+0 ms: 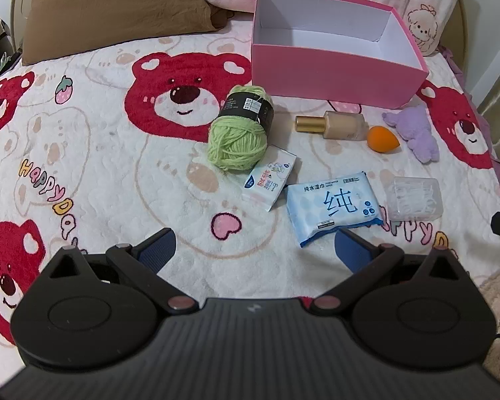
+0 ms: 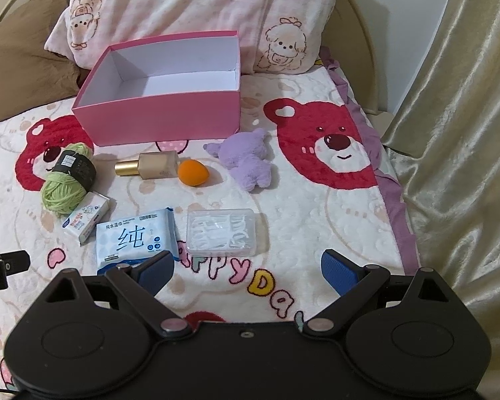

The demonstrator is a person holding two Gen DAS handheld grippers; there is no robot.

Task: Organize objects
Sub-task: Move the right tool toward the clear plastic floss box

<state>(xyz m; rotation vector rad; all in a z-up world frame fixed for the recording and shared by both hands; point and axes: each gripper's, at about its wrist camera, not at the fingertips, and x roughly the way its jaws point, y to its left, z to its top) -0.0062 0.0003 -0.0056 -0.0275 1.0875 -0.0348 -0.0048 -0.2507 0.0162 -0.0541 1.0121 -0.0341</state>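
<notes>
You had both grippers, left (image 1: 256,250) and right (image 2: 248,266), spread wide, holding nothing; box (image 1: 333,80) sat empty, yarn (image 1: 238,140) beside wipes (image 1: 333,206).

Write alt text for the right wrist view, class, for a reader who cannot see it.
An open right gripper hovers over a bear-print blanket scattered with green yarn, a foundation bottle, an orange makeup sponge, a purple plush toy, wet wipes and a clear floss-pick box. Behind them an empty pink box waits.
</notes>
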